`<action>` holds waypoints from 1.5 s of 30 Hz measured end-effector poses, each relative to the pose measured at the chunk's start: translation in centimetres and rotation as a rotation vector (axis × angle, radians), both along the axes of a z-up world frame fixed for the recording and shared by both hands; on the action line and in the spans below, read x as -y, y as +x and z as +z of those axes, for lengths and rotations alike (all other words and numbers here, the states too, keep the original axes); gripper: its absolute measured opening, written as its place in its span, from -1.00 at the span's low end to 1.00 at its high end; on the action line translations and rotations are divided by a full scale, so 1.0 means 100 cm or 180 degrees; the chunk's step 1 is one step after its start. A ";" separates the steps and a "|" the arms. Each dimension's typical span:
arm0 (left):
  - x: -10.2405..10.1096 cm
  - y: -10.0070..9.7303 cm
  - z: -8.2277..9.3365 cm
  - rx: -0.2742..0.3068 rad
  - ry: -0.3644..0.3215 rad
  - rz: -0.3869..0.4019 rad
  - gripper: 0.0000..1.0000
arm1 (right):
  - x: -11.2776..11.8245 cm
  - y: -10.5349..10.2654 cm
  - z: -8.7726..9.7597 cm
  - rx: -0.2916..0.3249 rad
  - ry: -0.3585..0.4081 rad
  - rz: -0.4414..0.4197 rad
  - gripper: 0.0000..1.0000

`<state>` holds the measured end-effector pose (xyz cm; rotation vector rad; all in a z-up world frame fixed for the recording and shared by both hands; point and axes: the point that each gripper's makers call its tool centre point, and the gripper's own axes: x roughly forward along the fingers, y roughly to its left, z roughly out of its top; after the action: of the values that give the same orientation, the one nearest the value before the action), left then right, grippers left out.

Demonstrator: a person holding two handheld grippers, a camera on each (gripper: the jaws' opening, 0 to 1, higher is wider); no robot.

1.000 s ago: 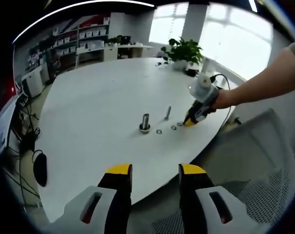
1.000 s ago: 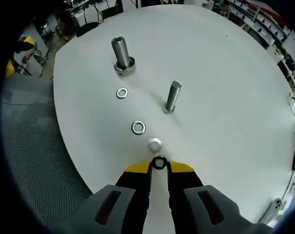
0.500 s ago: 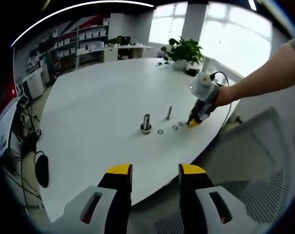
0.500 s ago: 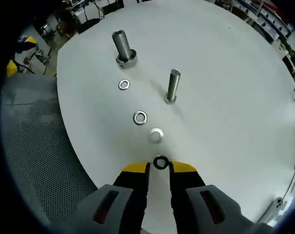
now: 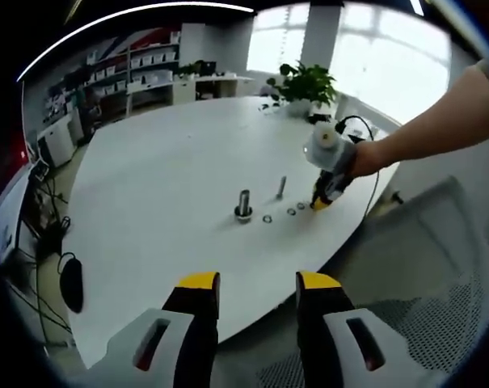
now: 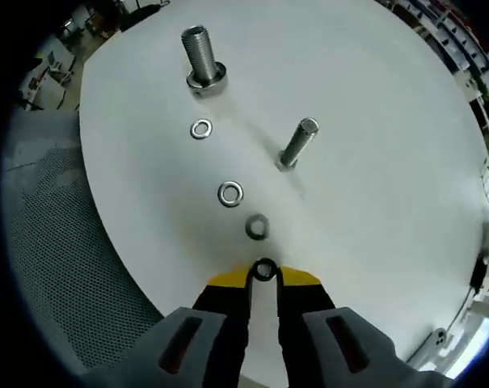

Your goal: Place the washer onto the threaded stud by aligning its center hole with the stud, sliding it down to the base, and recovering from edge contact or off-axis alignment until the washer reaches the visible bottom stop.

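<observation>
In the right gripper view, my right gripper (image 6: 263, 277) is shut on a small dark washer (image 6: 263, 269), held upright between the yellow tips just above the white table (image 6: 373, 162). Ahead stand a thin stud (image 6: 297, 144) and a thicker threaded stud (image 6: 202, 56) with a nut at its base. Three loose washers (image 6: 230, 193) lie in a row between me and the thick stud. My left gripper (image 5: 258, 283) hangs open off the table's near edge. From there I see the right gripper (image 5: 322, 200), a person's hand on it, tipped down near the thin stud (image 5: 280, 187) and thick stud (image 5: 243, 203).
A grey mesh chair (image 5: 422, 315) stands by the table's near edge and shows again (image 6: 58, 242) to the left. A potted plant (image 5: 307, 84) sits at the far side. Shelves and desks line the back wall. A black cable (image 5: 373, 174) trails off the table.
The right gripper has tilted and shifted a little over the table, with the washer still in its jaws. The loose washers and both studs have stayed put. The left gripper has hardly moved.
</observation>
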<state>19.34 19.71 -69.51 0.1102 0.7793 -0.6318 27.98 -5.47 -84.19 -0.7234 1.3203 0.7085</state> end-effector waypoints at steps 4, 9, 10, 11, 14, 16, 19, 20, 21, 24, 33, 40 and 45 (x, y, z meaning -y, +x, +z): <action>0.000 0.001 0.001 0.0020 0.0004 -0.0010 -0.29 | 0.003 0.002 0.000 0.0074 0.0041 -0.0038 -0.75; 0.000 0.000 0.000 0.0011 0.0009 -0.0004 -0.29 | 0.007 -0.003 0.002 0.0000 -0.0006 0.0003 -0.75; 0.000 0.000 0.001 0.0015 0.0009 -0.0002 -0.29 | 0.007 0.000 0.005 0.0027 0.0023 -0.0029 -0.75; 0.000 0.000 0.001 0.0020 0.0006 -0.0002 -0.29 | 0.006 0.004 0.009 0.0055 0.0110 -0.0190 -0.75; 0.000 0.000 0.001 0.0015 0.0005 -0.0017 -0.29 | 0.003 0.012 0.021 0.0071 0.0216 -0.0286 -0.75; 0.001 0.000 0.001 0.0017 -0.0004 -0.0023 -0.29 | 0.001 0.018 0.028 0.0116 0.0242 -0.0237 -0.75; 0.001 0.000 0.000 0.0010 -0.0006 -0.0019 -0.29 | -0.005 0.027 0.042 0.0228 0.0324 -0.0210 -0.75; 0.001 0.000 0.001 0.0016 -0.0005 -0.0021 -0.29 | -0.007 0.031 0.047 0.0253 0.0366 -0.0250 -0.75; 0.001 0.000 0.001 0.0020 -0.0007 -0.0022 -0.29 | -0.010 0.033 0.050 0.0272 0.0421 -0.0291 -0.75; 0.002 -0.001 0.001 0.0020 0.0004 -0.0042 -0.29 | -0.017 0.042 0.058 0.0329 0.0539 -0.0314 -0.75; 0.001 -0.002 0.000 0.0018 0.0008 -0.0041 -0.29 | -0.040 0.053 0.071 0.0515 0.0700 -0.0120 -0.75; 0.001 -0.002 0.000 0.0009 -0.0006 -0.0029 -0.29 | -0.055 0.058 0.070 0.0513 0.0714 -0.0016 -0.74; 0.002 -0.001 0.000 0.0001 -0.0020 -0.0043 -0.29 | -0.057 0.063 0.068 0.0519 0.0683 -0.0027 -0.74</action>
<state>19.20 19.50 -69.47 0.1099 0.7769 -0.6470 34.23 0.18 -77.38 -0.5889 1.0798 0.7552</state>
